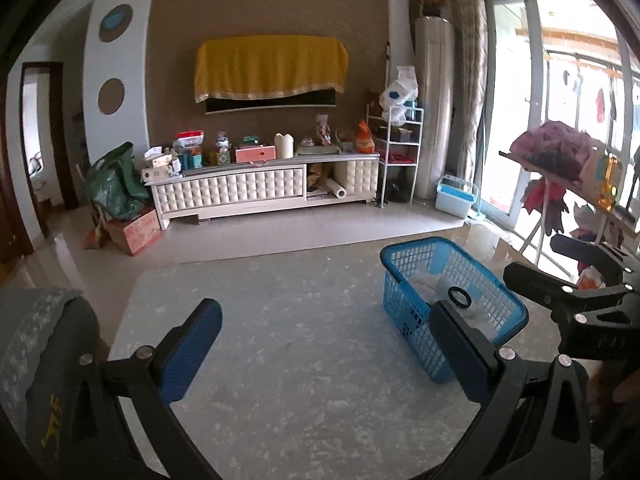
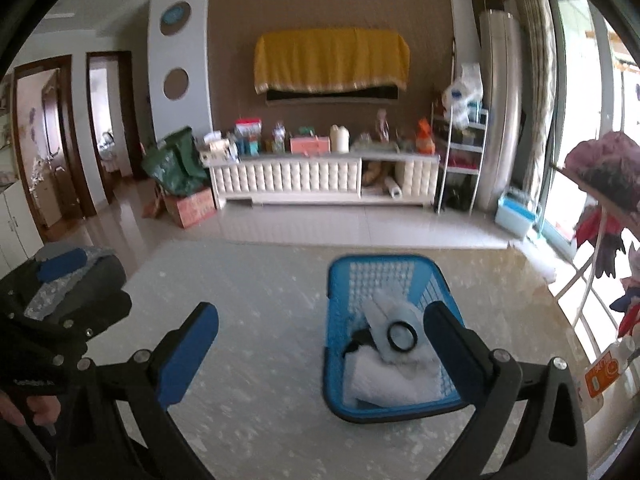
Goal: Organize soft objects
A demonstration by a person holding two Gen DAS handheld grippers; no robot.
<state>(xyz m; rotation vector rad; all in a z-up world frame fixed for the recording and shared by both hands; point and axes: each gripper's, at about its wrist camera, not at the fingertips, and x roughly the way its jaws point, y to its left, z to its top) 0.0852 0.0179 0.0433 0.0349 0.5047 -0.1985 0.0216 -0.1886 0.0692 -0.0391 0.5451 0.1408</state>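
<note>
While both claws hang above the pale marbled tabletop (image 2: 260, 320), I read the job as mostly done for what I can see. My right gripper (image 2: 320, 344) stands spread as wide as it goes, nothing between its blue-padded fingers (image 2: 188, 356). My left gripper (image 1: 324, 352) is spread too, with only bare table showing between its pads.

At lower centre-right of the right wrist view sits the blue perforated plastic basket (image 2: 340, 320), resting on the table. Inside it lies a folded white fluffy cloth (image 2: 392, 380), and on top of that a pale soft item carrying a black ring (image 2: 402, 336); I cannot tell what that item is. A dark strap-like piece shows just left of it, too small to name. In the left wrist view the same basket sits at centre-right, its contents half hidden behind my right-hand finger.

Around the basket the table looks clear of loose soft things. What remains is uncertain: at the left edge of the left wrist view a grey patterned fabric bundle (image 1: 44, 344) lies close to the claw, and I judge that it may still want sorting. Purple clothing heaped on the rack (image 2: 608, 168) at right looks outside my reach.
</note>
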